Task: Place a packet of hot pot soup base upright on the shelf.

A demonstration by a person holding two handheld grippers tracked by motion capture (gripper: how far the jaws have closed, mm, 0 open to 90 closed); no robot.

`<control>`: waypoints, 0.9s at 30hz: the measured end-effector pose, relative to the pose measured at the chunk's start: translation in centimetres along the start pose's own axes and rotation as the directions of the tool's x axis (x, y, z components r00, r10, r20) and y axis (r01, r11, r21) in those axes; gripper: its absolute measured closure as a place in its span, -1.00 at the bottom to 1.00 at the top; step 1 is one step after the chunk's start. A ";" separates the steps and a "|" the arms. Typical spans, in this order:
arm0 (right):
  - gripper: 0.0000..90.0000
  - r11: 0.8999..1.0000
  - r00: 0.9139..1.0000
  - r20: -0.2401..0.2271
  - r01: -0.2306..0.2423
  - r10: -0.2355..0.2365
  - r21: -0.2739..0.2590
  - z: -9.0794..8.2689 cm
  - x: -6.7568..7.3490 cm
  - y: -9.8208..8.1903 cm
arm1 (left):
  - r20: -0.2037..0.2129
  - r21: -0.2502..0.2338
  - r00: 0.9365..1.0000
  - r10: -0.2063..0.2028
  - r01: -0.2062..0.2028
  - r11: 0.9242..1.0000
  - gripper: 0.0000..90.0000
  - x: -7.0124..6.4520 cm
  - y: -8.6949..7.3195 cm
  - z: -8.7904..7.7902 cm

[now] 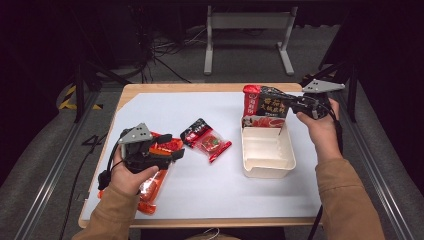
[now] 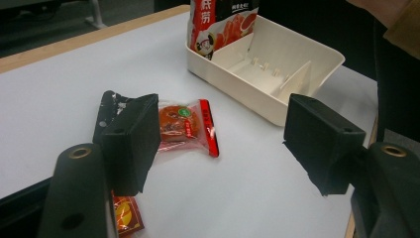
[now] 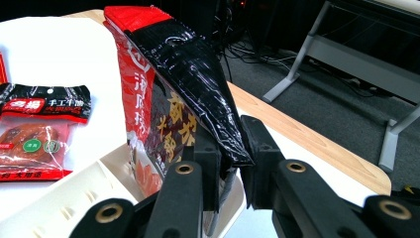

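Note:
A tall red and black snack bag (image 1: 262,106) stands upright in the far end of a white divided tray (image 1: 267,172). My right gripper (image 1: 282,102) is shut on the bag's upper right edge; in the right gripper view the jaws (image 3: 233,148) pinch the glossy black side of the bag (image 3: 168,79). My left gripper (image 1: 175,146) hovers open at the left of the table with nothing between its jaws (image 2: 225,144). A small red and black packet (image 1: 206,140) lies flat on the table just beyond it, partly behind one jaw in the left gripper view (image 2: 183,124).
A long orange-red packet (image 1: 150,192) lies under my left hand near the table's front left edge. The tray's near compartments (image 2: 237,96) hold nothing. A white mat (image 1: 210,185) covers the wooden table. A grey metal stand (image 1: 247,22) is on the floor beyond.

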State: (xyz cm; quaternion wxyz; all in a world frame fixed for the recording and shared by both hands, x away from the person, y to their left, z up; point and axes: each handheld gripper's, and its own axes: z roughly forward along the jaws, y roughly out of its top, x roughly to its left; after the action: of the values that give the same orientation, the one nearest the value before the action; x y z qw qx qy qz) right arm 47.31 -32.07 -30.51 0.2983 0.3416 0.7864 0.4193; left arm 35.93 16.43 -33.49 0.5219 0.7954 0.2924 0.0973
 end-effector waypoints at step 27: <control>0.00 0.989 0.992 0.010 -0.122 0.123 -0.079 -4.6 0.9 -0.1 | -0.017 -0.002 1.000 0.006 -0.006 1.000 -0.28 0.8 0.5 0.3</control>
State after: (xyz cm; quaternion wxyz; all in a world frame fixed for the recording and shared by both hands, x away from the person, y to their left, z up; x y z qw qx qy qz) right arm 43.26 -33.49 -28.58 0.2910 0.3805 0.7446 0.4650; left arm 36.91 16.52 -33.32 0.5199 0.7948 0.2943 0.1062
